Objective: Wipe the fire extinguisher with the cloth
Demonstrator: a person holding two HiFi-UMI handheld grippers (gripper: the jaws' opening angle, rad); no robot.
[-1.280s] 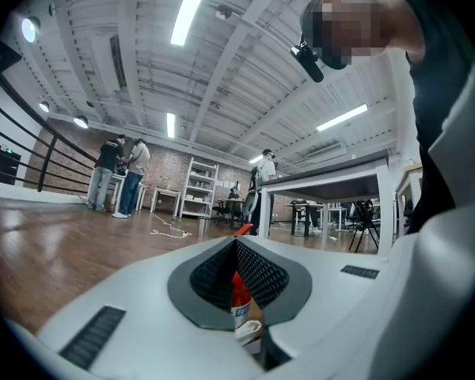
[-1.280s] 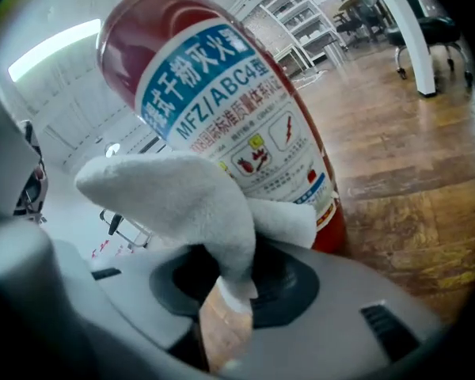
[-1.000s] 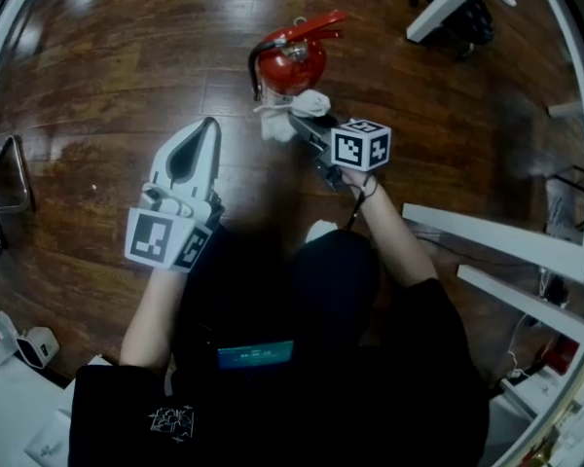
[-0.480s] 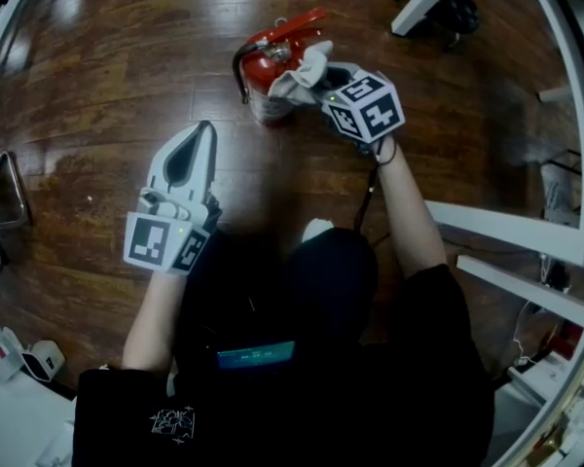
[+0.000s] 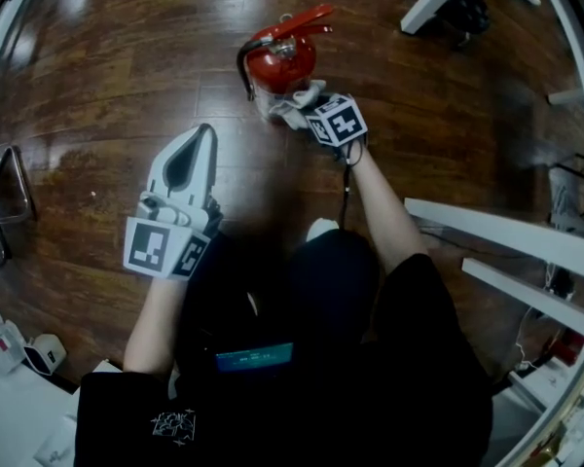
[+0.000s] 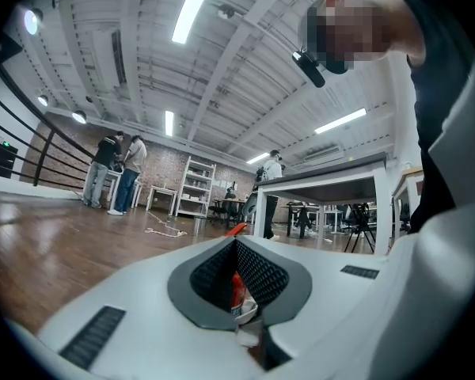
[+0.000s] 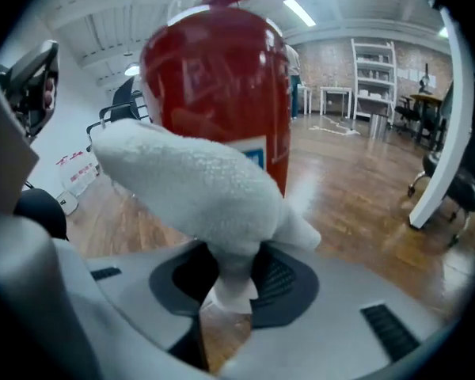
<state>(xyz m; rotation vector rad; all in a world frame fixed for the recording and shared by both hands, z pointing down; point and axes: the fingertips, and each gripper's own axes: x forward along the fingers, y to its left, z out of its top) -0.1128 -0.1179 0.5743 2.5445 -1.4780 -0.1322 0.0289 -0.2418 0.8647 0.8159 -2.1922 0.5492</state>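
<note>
Left hand-held gripper (image 6: 236, 242), jaws seemingly together

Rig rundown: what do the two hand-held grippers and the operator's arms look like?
The left hand-held gripper and right hand-held gripper have pale grey-white shells tapering to a point, with dark textured pads lining a teardrop opening. Each carries a cube of black-and-white square markers. A thin dark cord hangs from the right one. The person wears black short sleeves.

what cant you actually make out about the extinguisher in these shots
- Label on the fire extinguisher: right gripper view, mostly covered by the cloth, the rest blurred.
- Where the cloth touches it: head view, hidden under the cloth and right gripper.
- Its handle: right gripper view, blurred and cut by the top edge.
</note>
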